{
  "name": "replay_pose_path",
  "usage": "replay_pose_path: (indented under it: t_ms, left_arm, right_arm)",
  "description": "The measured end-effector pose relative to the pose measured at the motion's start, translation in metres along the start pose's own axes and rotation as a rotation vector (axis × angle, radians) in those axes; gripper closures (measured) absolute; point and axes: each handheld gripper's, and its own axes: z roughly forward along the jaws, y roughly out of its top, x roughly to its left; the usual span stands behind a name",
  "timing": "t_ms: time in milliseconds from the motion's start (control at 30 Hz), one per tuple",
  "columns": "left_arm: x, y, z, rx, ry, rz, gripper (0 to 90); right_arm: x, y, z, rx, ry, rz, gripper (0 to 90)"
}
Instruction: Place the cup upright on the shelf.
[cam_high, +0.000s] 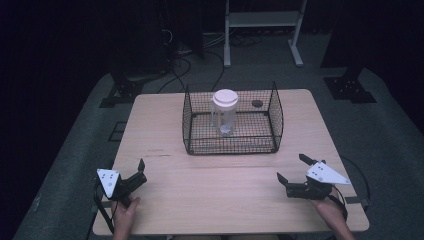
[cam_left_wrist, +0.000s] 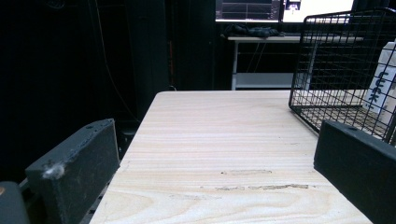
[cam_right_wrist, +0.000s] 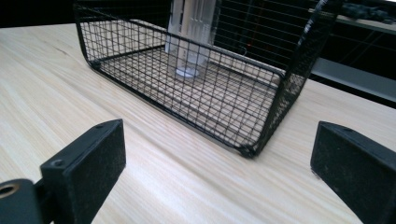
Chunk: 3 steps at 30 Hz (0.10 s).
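Both tongs (cam_high: 141, 169) (cam_high: 293, 168) wide, empty; jar (cam_high: 224, 112) upright, seemingly, in basket (cam_high: 276, 121)

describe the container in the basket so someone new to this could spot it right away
On the wooden table stands a black wire basket, open toward the person. Upright inside it is the clear container, a tall cylinder with a white lid, the only pale thing within the dark mesh.

overhead forward-down, claw cameras low, sharing basket (cam_high: 232, 120)
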Motion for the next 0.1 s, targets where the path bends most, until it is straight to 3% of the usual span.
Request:
replay_pose_path:
  t_ms: [100]
  left_arm:
    - [-0.0002, 0.0000, 0.0002, 0.001, 0.001, 0.001, 0.0]
  right_arm:
    - [0.0011, -0.0038, -0.0030, -0.006, 0.004, 0.020, 2.8]
